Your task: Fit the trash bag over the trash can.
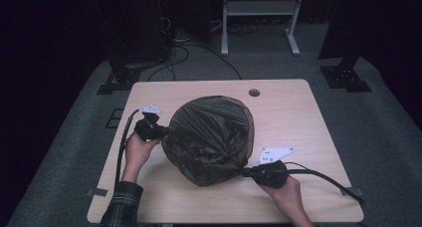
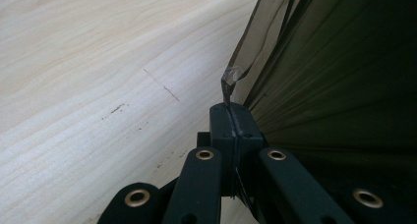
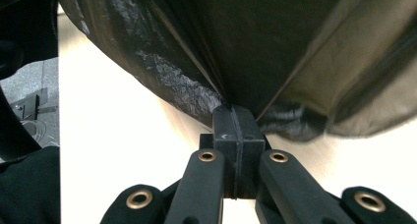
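Observation:
A puffed-up dark plastic bag (image 1: 211, 137) sits in the middle of the light wooden table (image 1: 298, 117). At its left side my left gripper (image 1: 161, 131) is shut on a pinch of the bag's film; in the left gripper view the jaws (image 2: 231, 117) meet with a thin strip of the bag (image 2: 319, 76) caught between them. My right gripper (image 1: 245, 172) is shut on the bag's film at its lower right; in the right gripper view the jaws (image 3: 235, 117) press together right where the bag (image 3: 236, 37) gathers to a point.
A round cable hole (image 1: 254, 92) lies in the table behind the bag. Beyond the table stand a white frame's legs (image 1: 259, 23) and black stands (image 1: 346, 72) on grey carpet. A cable (image 1: 323, 177) trails from the right gripper toward the table's right edge.

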Motion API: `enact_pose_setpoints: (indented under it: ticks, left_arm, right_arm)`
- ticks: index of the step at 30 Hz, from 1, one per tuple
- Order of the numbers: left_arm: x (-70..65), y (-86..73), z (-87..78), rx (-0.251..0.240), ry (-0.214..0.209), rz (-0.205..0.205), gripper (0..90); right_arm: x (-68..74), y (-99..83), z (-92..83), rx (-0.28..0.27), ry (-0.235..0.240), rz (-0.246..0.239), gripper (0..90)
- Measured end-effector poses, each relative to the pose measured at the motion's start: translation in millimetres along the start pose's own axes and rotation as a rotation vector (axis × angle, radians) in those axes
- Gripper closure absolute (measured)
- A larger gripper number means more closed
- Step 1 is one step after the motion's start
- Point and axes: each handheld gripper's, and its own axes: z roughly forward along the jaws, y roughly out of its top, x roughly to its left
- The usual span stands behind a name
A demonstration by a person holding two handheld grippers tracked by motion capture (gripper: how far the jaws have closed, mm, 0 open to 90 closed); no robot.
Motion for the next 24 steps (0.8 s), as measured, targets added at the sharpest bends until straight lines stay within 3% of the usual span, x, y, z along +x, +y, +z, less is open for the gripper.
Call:
enact_pose_setpoints:
  ticks: [6, 8, 9, 11, 14, 18, 24]
  left_arm:
    - [-0.4, 0.6, -0.1, 0.006, 0.017, 0.008, 90.0]
    - [-0.7, 0.8, -0.8, 0.01, 0.02, 0.012, 89.9]
    - [-0.4, 0.6, -1.5, 0.01, 0.022, 0.013, 89.9]
    - [0.2, 0.6, -2.5, 0.007, 0.024, 0.011, 89.9]
    - [0.6, 1.3, -4.2, -0.005, 0.022, 0.011, 89.9]
    - [-0.3, 3.4, -4.8, -0.012, 0.021, 0.014, 89.9]
    - [-2.4, 8.6, -3.4, -0.028, 0.013, 0.024, 89.9]
  right_arm:
    - [-3.9, -5.3, 1.0, 0.022, -0.003, 0.008, 90.0]
    - [-3.3, -2.6, -4.7, -0.005, -0.005, -0.007, 87.8]
    - [-3.4, -0.8, -8.0, -0.019, -0.005, -0.008, 81.6]
    - [-5.6, 6.8, -21.6, -0.075, 0.002, -0.003, 78.2]
    - [-10.0, 16.1, -41.1, -0.139, -0.023, 0.005, 73.5]
    - [-21.0, 34.0, -64.2, -0.19, -0.122, -0.001, 65.2]
    - [-43.3, 67.4, -78.7, -0.234, -0.209, -0.023, 62.1]
